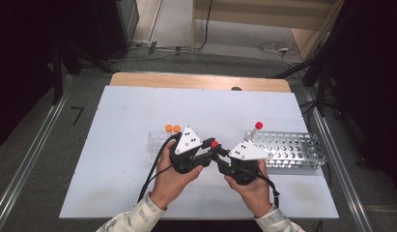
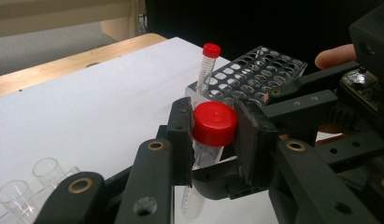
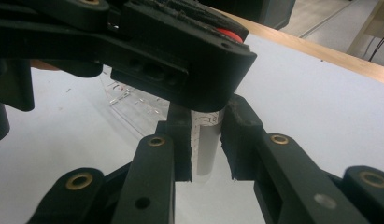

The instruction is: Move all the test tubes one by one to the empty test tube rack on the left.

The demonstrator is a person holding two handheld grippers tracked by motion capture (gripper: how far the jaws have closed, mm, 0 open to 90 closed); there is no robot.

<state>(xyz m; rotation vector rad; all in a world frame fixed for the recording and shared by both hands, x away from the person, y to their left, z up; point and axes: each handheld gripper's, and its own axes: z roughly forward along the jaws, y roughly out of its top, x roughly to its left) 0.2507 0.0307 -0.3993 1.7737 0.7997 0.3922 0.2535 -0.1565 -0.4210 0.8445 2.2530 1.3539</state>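
A clear tube with a red cap [image 1: 214, 144] is held in the air between both grippers, over the front middle of the white board. My left gripper [image 2: 215, 125] is shut on the red cap [image 2: 214, 119], one pad pressing on each side. The tube's clear body [image 2: 201, 158] hangs below the cap. My right gripper [image 3: 206, 142] is shut on that body [image 3: 206, 154], lower down. In the right gripper view, a left gripper jaw crosses just above and hides most of the cap. In the high view the left gripper [image 1: 211, 149] and right gripper [image 1: 220, 157] meet nose to nose.
A metal hole rack [image 1: 292, 152] lies at the right, with one red-capped tube [image 1: 256, 129] standing at its left end. A clear plastic rack [image 1: 157, 142] sits behind the left hand, two orange caps [image 1: 172, 128] at its far edge. Wooden table edge [image 1: 201, 81] runs behind the board.
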